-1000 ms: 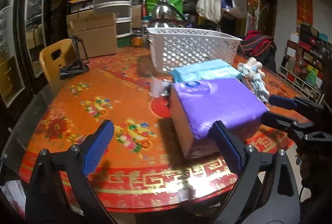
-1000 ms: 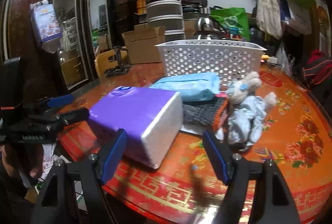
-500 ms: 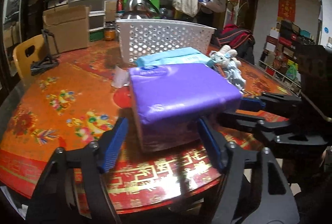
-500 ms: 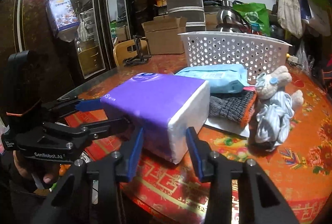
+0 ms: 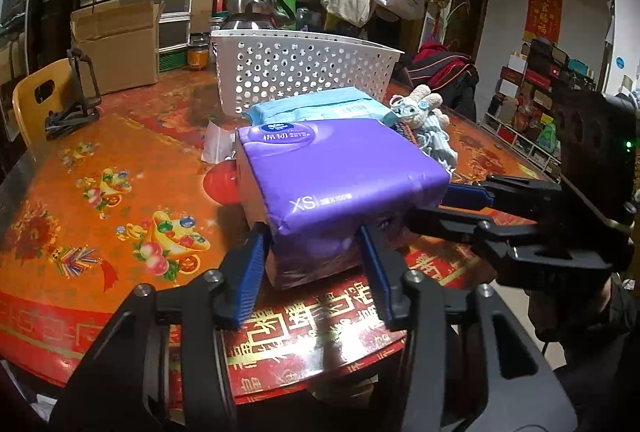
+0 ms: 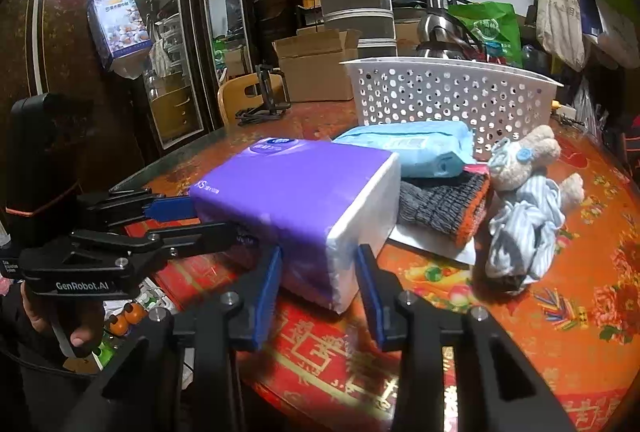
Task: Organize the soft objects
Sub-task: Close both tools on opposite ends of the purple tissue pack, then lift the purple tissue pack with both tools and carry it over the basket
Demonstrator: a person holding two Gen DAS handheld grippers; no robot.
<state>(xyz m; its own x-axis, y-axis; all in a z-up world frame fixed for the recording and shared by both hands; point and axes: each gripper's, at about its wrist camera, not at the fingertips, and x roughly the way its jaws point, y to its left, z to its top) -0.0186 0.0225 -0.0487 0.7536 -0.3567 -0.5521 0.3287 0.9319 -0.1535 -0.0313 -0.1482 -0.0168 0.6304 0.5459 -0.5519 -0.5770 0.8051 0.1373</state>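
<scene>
A cardboard box (image 5: 114, 43) sits behind a yellow chair (image 5: 38, 97).

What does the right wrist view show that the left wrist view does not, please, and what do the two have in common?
Only the right wrist view shows the grey knitted item with the orange edge, the white end face of the purple tissue pack, and the mirrored cabinet doors.

Only the left wrist view shows the red wall hanging and the shelves of boxes.

Both show the purple pack with both grippers closing on its corners, left gripper and right gripper, plus the light blue pack, the plush toy and the white basket.
</scene>
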